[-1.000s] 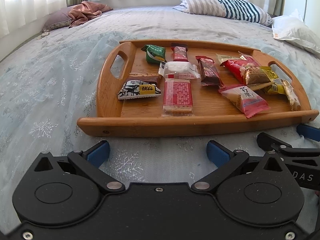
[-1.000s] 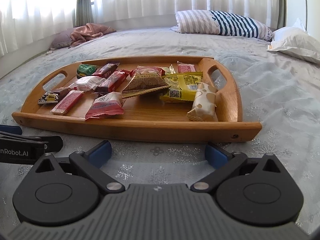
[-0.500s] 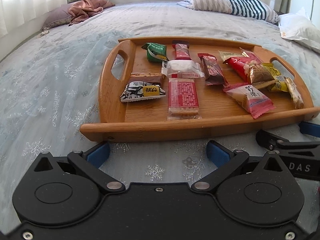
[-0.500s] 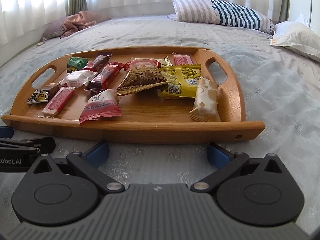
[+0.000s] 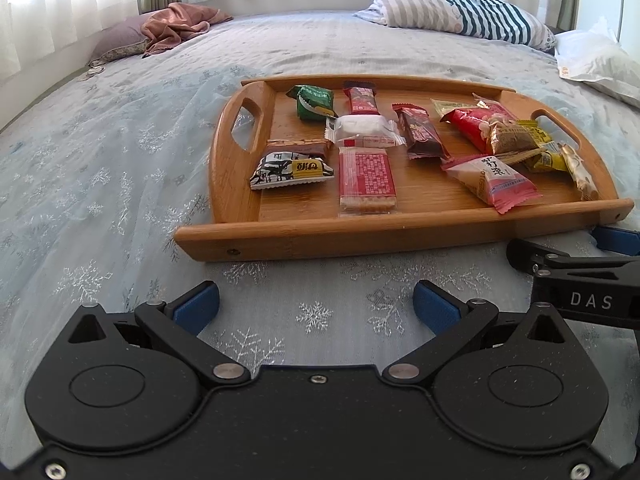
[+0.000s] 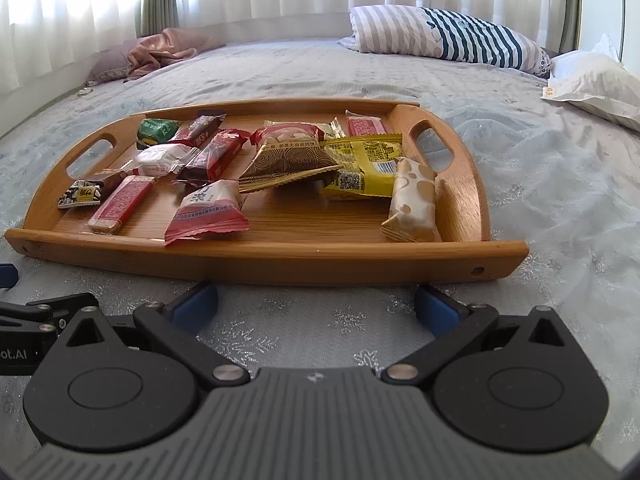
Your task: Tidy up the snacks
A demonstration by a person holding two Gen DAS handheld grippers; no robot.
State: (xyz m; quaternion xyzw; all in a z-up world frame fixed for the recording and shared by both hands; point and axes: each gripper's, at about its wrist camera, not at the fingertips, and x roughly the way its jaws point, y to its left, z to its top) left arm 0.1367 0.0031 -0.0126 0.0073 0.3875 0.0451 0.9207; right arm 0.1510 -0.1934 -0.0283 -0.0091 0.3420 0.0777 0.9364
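A bamboo tray [image 5: 400,236] with two handle cut-outs lies on the bed and holds several wrapped snacks. On its left are a black-and-white packet [image 5: 290,169], a flat red biscuit pack [image 5: 366,178] and a green packet [image 5: 314,100]. On its right are a pink packet [image 6: 208,212], a gold-patterned bag [image 6: 290,162], a yellow bag [image 6: 362,168] and a cream spotted wafer pack [image 6: 412,200]. My left gripper [image 5: 316,306] is open and empty, just short of the tray's front rail. My right gripper [image 6: 316,302] is open and empty, close to the front rail [image 6: 320,266].
The tray sits on a pale blue snowflake bedspread [image 5: 100,160]. A striped pillow [image 6: 440,36] and a white pillow [image 6: 596,80] lie at the far right. A pink cloth on a mauve pillow [image 5: 172,28] lies far left. Curtains hang behind.
Both grippers have shifted relative to the tray: it sits more to the right in the left view and larger and nearer in the right view. Both stay open and empty.
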